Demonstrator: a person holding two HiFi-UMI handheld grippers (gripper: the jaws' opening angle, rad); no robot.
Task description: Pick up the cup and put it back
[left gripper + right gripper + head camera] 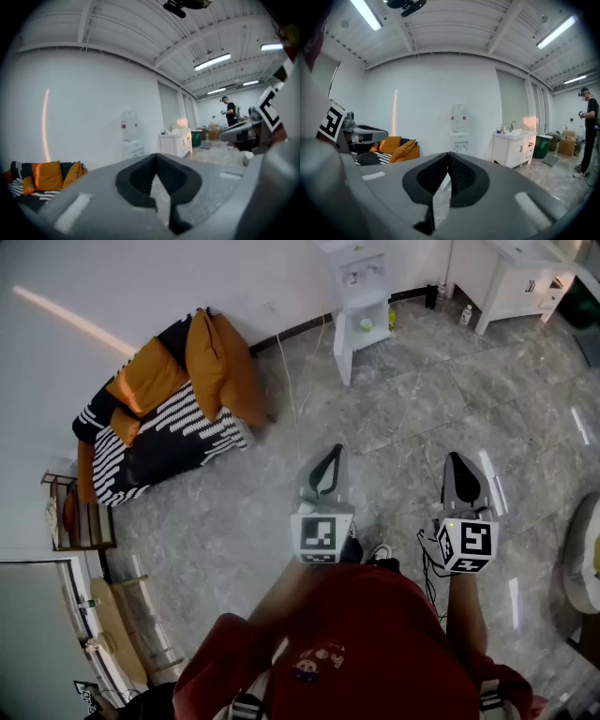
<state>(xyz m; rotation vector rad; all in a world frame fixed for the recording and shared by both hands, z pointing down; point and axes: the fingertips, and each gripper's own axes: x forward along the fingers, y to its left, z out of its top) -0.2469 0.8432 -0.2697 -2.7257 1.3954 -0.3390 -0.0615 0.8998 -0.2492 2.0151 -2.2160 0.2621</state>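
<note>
Two grey claws are held out side by side above the grey marbled floor [403, 418], both close to level and tipped slightly downward. The left claw [332, 456] has its jaws pressed together with nothing between them; the right claw [457, 459] is closed and empty likewise. Each carries a white cube with black square markers at its rear, the left cube [317, 535] and the right cube [466, 545] just in front of the person's dark red top [366, 643]. A small pale cup-like object [366, 324] stands in the open niche of the tall white water dispenser [361, 277] against the far wall, well apart from both claws; it is too small to say for certain that it is the cup. Right of the dispenser stands a white cabinet with a sink [511, 282]; left of it, along the same wall, lies a black-and-white striped sofa [159, 442] with orange cushions [211, 362]. In both gripper views a person in dark clothes [587, 131] stands far off.
</note>
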